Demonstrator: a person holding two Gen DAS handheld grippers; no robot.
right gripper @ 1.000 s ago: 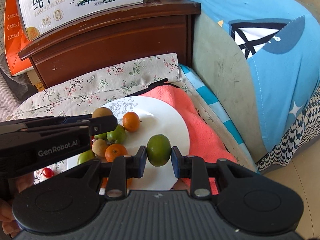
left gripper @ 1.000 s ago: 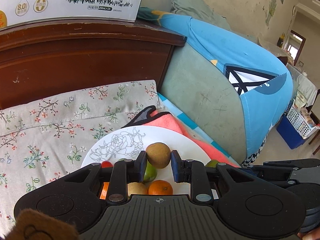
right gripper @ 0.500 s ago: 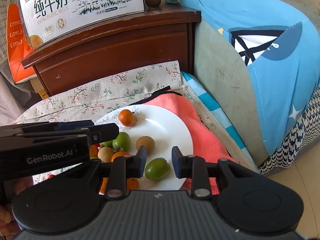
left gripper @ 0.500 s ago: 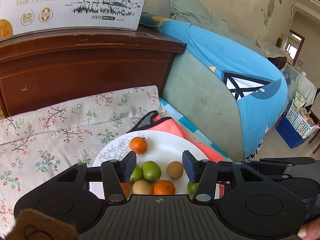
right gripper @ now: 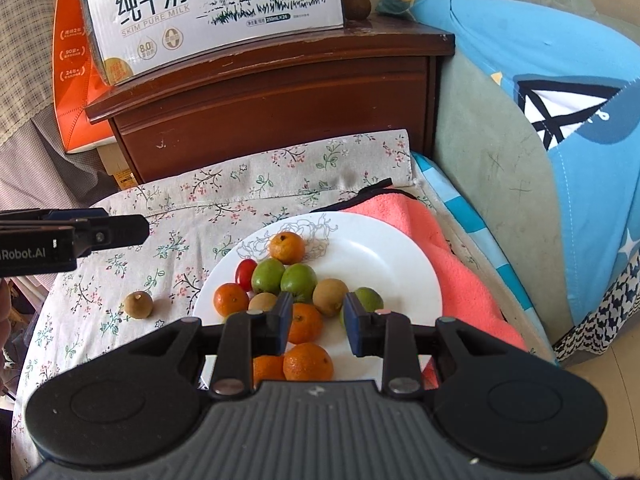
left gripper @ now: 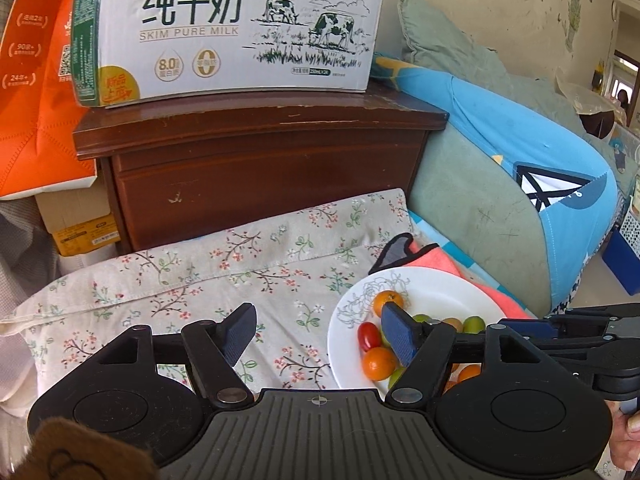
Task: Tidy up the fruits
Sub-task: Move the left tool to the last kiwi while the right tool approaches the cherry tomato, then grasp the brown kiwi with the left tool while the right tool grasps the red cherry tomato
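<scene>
Both pairs of fingers had let go since a moment before: the left gripper [left gripper: 316, 330] had dropped its brown fruit [right gripper: 330, 296] onto the plate [right gripper: 384, 256] and swung off to the left over the floral cloth [left gripper: 224, 264], its fingers [left gripper: 240, 330] having just been opening, now wide apart with nothing between them; the right gripper [right gripper: 314, 322] had released its green fruit [right gripper: 368, 299], which lay on the plate just behind the right-hand finger [right gripper: 354, 324]; those fingers stood only narrowly apart, empty, hovering over the near side of the plate; under them sat small oranges [right gripper: 308, 362]; farther back two more green fruits [right gripper: 298, 280], a cherry tomato [right gripper: 245, 273] and another orange [right gripper: 286, 247] were bunched together on the plate; one brown fruit lay alone on the cloth [right gripper: 138, 305], left of the plate and apart from it; a pink towel [right gripper: 424, 236] lay under the plate's right edge; behind stood a dark wooden cabinet [right gripper: 280, 100] carrying a milk carton box [right gripper: 216, 12].
</scene>
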